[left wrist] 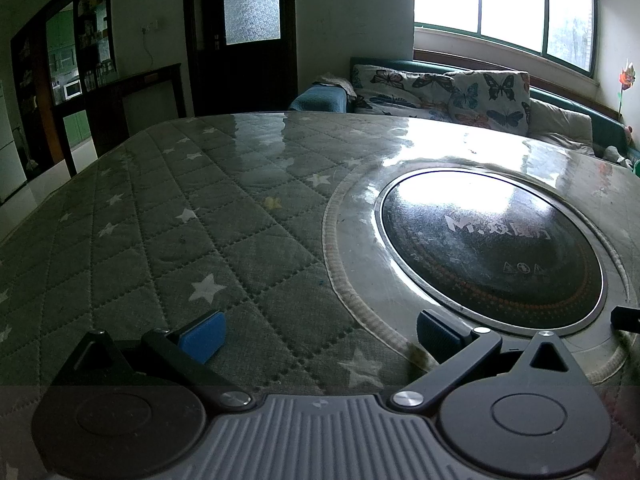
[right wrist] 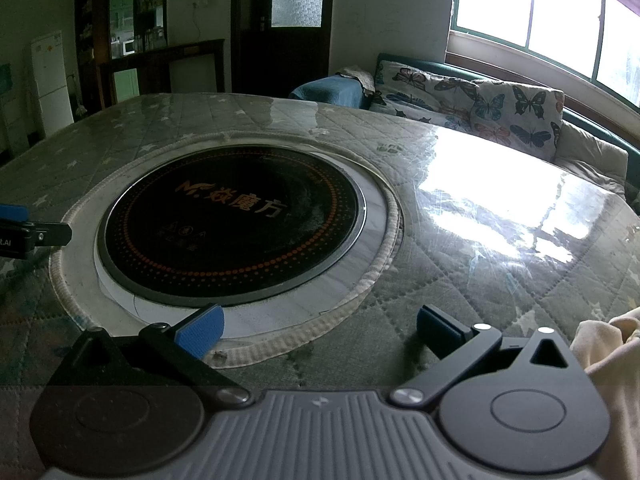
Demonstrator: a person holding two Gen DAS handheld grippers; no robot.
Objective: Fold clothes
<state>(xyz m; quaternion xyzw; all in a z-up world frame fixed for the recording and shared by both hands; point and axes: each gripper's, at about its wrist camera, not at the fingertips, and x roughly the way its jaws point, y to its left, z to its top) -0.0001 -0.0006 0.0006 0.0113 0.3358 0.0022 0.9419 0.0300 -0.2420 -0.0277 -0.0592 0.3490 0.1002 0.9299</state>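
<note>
Cream garment [right wrist: 608, 364] is lying bunched right of the round hotplate [right wrist: 232, 220], its long axis unclear; only the right wrist view is showing it. Left tongs [left wrist: 320, 334] and right tongs [right wrist: 318, 330] are gaping wide, gripping nothing, over the quilted tabletop [left wrist: 168, 216].

Big table [left wrist: 168, 216] w/ a quilted grey-green cover, white stars all over, and a clear plastic sheet on top catching window glare. Round black induction cooktop [right wrist: 230, 220] set into the middle, orange dotted ring and Chinese lettering on it, cloth trim around the cutout. Behind the table there's a sofa w/ butterfly-print cushions [left wrist: 460, 94] and a blue throw [left wrist: 320, 98] on the armrest. Dark door w/ frosted glass [left wrist: 250, 0], bright window [left wrist: 504, 4], white fridge [right wrist: 50, 80] far left (microwave on a shelf nearby too, I think).
</note>
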